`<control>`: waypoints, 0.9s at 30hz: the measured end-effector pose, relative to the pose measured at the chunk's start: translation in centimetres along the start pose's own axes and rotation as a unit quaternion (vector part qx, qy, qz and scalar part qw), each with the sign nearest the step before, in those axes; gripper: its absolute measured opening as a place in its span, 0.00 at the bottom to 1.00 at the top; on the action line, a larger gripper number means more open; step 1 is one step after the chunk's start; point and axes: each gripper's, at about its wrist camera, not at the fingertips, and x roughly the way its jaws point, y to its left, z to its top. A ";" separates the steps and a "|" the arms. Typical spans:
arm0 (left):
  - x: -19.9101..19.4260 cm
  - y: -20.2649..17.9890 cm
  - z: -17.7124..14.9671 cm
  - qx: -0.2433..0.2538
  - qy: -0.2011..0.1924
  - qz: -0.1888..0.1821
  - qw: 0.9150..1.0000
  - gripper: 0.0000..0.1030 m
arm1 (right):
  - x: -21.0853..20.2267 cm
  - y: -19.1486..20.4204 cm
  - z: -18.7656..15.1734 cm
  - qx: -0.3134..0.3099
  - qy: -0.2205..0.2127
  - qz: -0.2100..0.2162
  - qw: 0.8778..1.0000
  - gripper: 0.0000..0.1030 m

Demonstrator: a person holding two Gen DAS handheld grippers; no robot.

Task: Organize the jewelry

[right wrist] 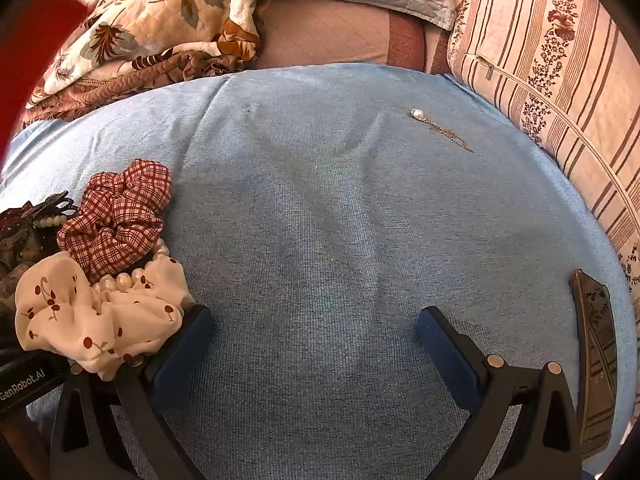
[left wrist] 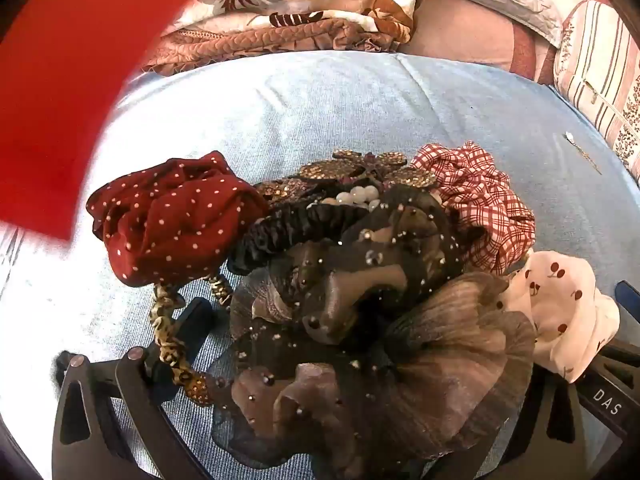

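Observation:
A heap of hair accessories lies on the blue cloth: a red dotted scrunchie, a brown tulle scrunchie, a red checked scrunchie, a white cherry-print scrunchie, a rhinestone flower clip and a pearl string. My left gripper hovers over the heap, its right finger hidden under the tulle. My right gripper is open and empty, its left finger touching the cherry scrunchie. A pearl pendant on a chain lies alone at the far right.
A floral quilt and a striped pillow border the blue cloth at the back and right. A patterned flat box lies at the right edge. A blurred red shape fills the left wrist view's upper left.

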 end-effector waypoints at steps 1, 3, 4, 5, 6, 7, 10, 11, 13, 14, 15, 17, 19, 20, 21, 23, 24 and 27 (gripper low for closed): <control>0.0 0.0 0.0 0.000 0.000 0.000 1.000 1.00 | 0.0 0.0 0.0 0.000 0.001 0.000 1.000 1.00; 0.0 0.0 0.0 -0.001 0.000 -0.001 1.000 1.00 | 0.0 0.0 0.0 0.000 0.001 0.000 1.000 1.00; 0.0 0.0 0.0 -0.001 0.000 -0.001 1.000 1.00 | 0.0 0.0 0.0 0.000 0.001 0.000 1.000 1.00; -0.1 0.0 0.0 -0.001 0.000 -0.001 1.000 1.00 | 0.0 0.0 0.0 0.000 0.000 0.001 1.000 1.00; -0.1 0.0 0.0 -0.001 0.000 -0.002 1.000 1.00 | 0.0 0.0 0.0 0.000 0.001 0.001 1.000 1.00; -0.1 0.1 0.0 -0.002 0.000 -0.002 1.000 1.00 | 0.0 0.0 0.0 0.000 0.000 0.001 1.000 1.00; -0.2 0.1 0.0 -0.003 0.000 -0.004 1.000 1.00 | 0.0 0.0 0.0 0.000 0.000 0.001 1.000 1.00; -0.2 0.0 0.0 -0.002 0.000 -0.004 1.000 1.00 | 0.0 0.0 0.0 0.000 0.001 0.001 1.000 1.00; -0.3 0.0 0.0 -0.002 0.000 -0.003 1.000 1.00 | 0.0 0.1 0.0 0.000 0.001 0.001 1.000 1.00; -0.4 0.0 0.0 -0.002 0.000 -0.004 1.000 1.00 | 0.0 0.1 0.0 0.000 0.001 0.001 1.000 1.00; -0.4 -0.1 0.0 -0.003 0.000 -0.004 1.000 1.00 | 0.0 0.1 0.0 0.000 0.001 0.001 1.000 1.00; -0.5 -0.1 0.1 -0.003 0.000 -0.005 1.000 1.00 | -0.1 0.2 0.0 0.000 0.001 0.001 1.000 1.00; 0.1 0.1 0.2 -0.002 0.000 -0.002 1.000 1.00 | -0.1 0.2 0.0 0.000 0.001 0.001 1.000 1.00; 0.0 0.0 0.2 0.000 -0.001 0.001 1.000 1.00 | -0.1 0.2 0.0 0.000 0.001 0.001 1.000 1.00; 0.0 -0.1 0.2 0.001 0.000 0.002 1.000 1.00 | -0.1 0.2 0.0 0.000 0.001 0.001 1.000 1.00; 0.0 0.0 0.3 -0.001 0.000 -0.001 1.000 1.00 | -0.1 0.1 0.0 0.000 0.001 0.001 1.000 1.00; 0.0 -0.1 0.3 -0.001 0.000 0.000 1.000 1.00 | -0.2 0.1 0.0 0.000 0.000 0.002 1.000 1.00; -0.1 -0.3 0.4 0.000 0.000 0.001 1.000 1.00 | -0.1 0.1 0.0 0.000 0.000 0.001 1.000 1.00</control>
